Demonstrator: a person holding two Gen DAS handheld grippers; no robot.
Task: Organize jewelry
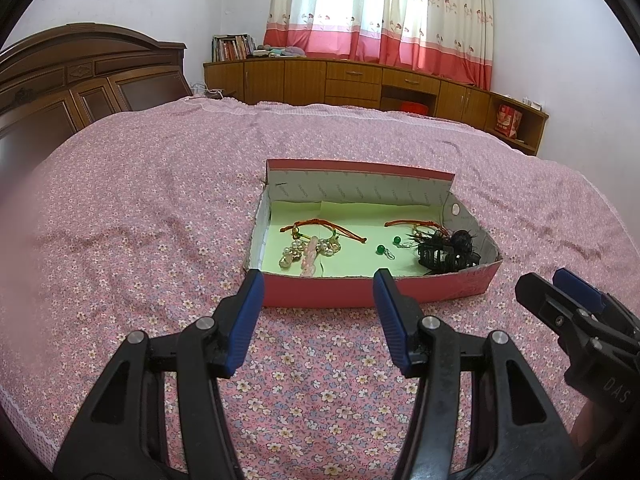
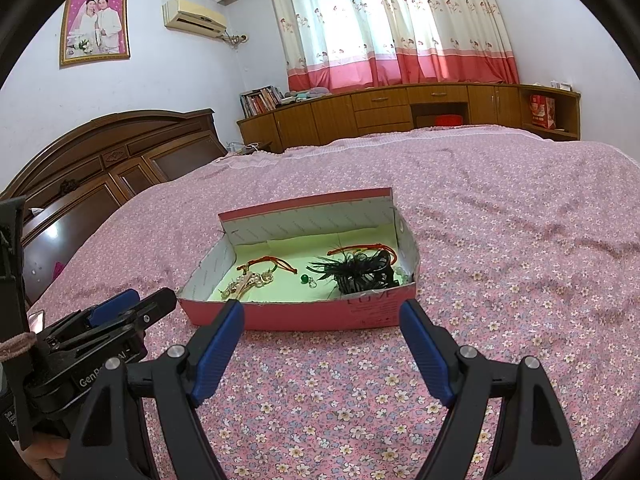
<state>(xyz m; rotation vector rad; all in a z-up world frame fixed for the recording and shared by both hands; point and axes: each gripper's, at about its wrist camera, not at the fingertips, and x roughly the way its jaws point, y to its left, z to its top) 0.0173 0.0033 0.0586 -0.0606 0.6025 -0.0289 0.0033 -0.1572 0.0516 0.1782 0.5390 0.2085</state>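
Jewelry lies in a pink cardboard box (image 1: 360, 292) with a green floor, on the flowery bedspread (image 1: 140, 220): shiny beads on red cords (image 1: 308, 250), green beads (image 1: 379, 249), a black feathery clip (image 2: 360, 274). Left gripper (image 1: 318, 280) and right gripper (image 2: 322, 312) gape wide, holding nothing.

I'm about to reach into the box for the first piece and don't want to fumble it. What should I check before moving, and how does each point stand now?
1. Left gripper open and holding nothing: ok.
2. Right gripper open and holding nothing: ok.
3. Box open on top, near wall low enough to reach over: ok.
4. Both grippers short of the box, not touching it: ok.
5. Pieces lie apart for a clean pick: not ok. The pearl cluster tangles with the red cords; the black feather clip overlaps another cord.
6. Green bead earrings free of neighbours: ok for the nearer one; cannot tell for the other.
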